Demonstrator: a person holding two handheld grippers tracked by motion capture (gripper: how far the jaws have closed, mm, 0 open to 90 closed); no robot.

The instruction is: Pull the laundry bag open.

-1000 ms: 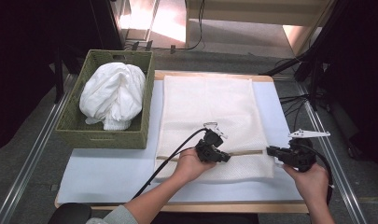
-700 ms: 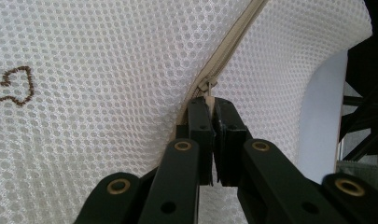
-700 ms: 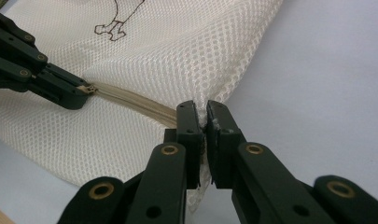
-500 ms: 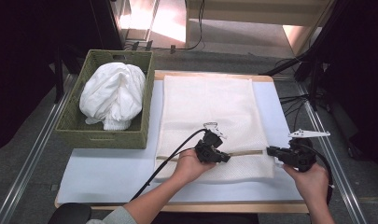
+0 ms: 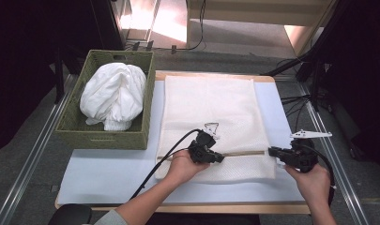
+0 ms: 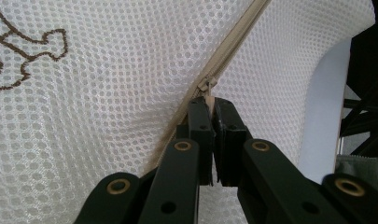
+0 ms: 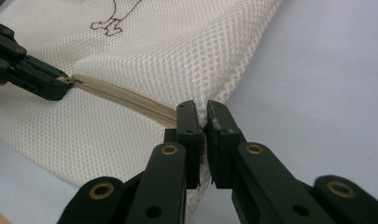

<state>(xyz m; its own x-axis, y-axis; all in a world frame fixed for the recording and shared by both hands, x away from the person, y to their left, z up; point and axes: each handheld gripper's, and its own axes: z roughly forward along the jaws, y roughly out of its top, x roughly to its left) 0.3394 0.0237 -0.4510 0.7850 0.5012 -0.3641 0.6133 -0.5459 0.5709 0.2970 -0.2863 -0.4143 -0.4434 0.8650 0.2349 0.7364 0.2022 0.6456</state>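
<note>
Here the left gripper [image 6: 209, 105] pinches the zipper pull [image 6: 206, 87] of the mesh laundry bag [image 5: 209, 110] lying flat on the table mat [image 5: 108, 173]; the right gripper [image 7: 201, 119] clamps the bag's corner [image 7: 210, 114]. Uneven pulling could jam the slider or tear mesh.

green basket [image 5: 103, 133] walls off left, bare mat [image 5: 108, 176] in front

Nothing readable anywhere, no words, brands or numbers. Just a brown outline drawing [image 6: 18, 51] stitched on the mesh bag [image 5: 211, 112], up from the zipper [image 5: 244, 153].
</note>
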